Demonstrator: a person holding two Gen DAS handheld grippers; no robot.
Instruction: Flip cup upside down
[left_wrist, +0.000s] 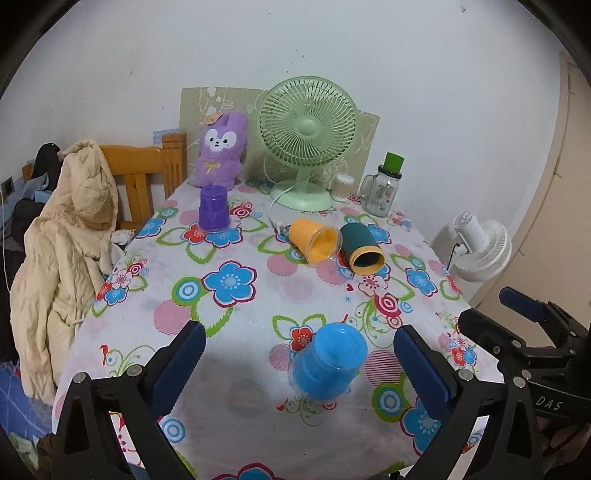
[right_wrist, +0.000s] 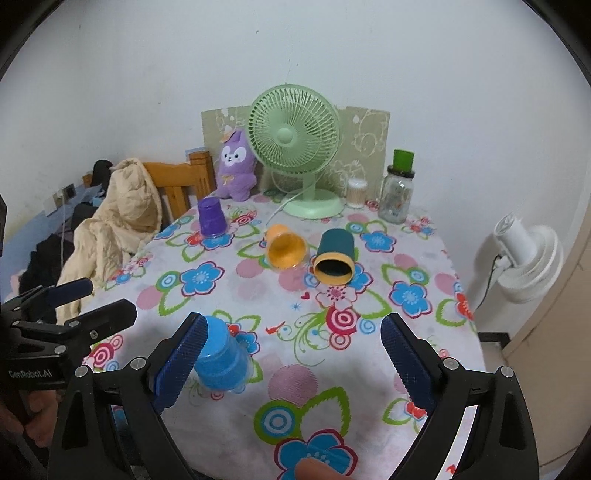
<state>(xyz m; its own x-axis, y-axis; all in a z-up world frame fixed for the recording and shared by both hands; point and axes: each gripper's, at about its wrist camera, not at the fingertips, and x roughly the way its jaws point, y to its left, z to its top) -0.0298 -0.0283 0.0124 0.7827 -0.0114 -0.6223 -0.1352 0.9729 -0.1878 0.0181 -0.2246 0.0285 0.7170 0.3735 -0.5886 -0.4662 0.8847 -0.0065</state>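
A blue cup (left_wrist: 328, 360) stands upside down near the table's front edge, between the wide-open fingers of my left gripper (left_wrist: 299, 363), untouched. In the right wrist view the blue cup (right_wrist: 221, 360) sits beside the left finger of my open, empty right gripper (right_wrist: 291, 363). A purple cup (left_wrist: 213, 208) stands upside down at the back left. An orange cup (left_wrist: 314, 240) and a dark teal cup (left_wrist: 360, 249) lie on their sides mid-table, mouths facing me. The right gripper shows at the right edge of the left wrist view (left_wrist: 517, 314).
The table has a flowered cloth (left_wrist: 229, 280). At the back stand a green fan (left_wrist: 306, 140), a purple plush toy (left_wrist: 219, 151), a cotton-swab jar (left_wrist: 342, 186) and a glass jar with a green lid (left_wrist: 382, 186). A chair with a beige coat (left_wrist: 70, 236) is left; a white fan (left_wrist: 480, 247) is right.
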